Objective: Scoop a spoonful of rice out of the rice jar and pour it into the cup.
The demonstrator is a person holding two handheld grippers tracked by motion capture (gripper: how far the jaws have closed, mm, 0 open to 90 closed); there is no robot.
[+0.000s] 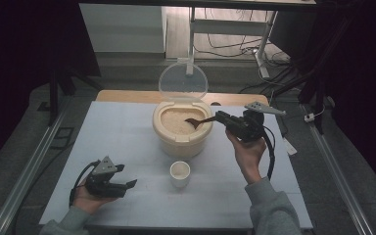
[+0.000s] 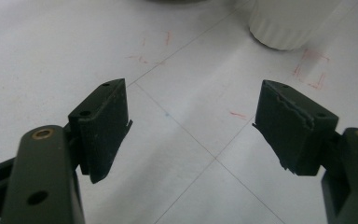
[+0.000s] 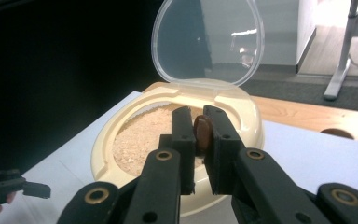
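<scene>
A cream rice container (image 1: 182, 141) stands mid-table with its clear lid (image 1: 182, 82) flipped up; pale rice (image 1: 175, 120) fills it. My right gripper (image 1: 219, 117) is shut on the handle of a brown wooden spoon (image 1: 198, 122), whose bowl is over the rice. In the right gripper view the spoon handle (image 3: 202, 132) sits pinched between the jaws, above the container (image 3: 244, 112) and its rice (image 3: 140, 137). A small white cup (image 1: 180, 173) stands in front of the container. My left gripper (image 1: 127, 177) rests open on the table at the front left; the cup's ribbed base (image 2: 284, 23) lies beyond its fingertips (image 2: 103, 126).
The white tabletop (image 1: 127, 137) has faint red marks and thin lines (image 2: 186, 135). A wooden board edge (image 1: 127, 95) lies behind it. Metal rails run along both sides. A desk frame (image 1: 259, 44) and cables stand on the floor beyond.
</scene>
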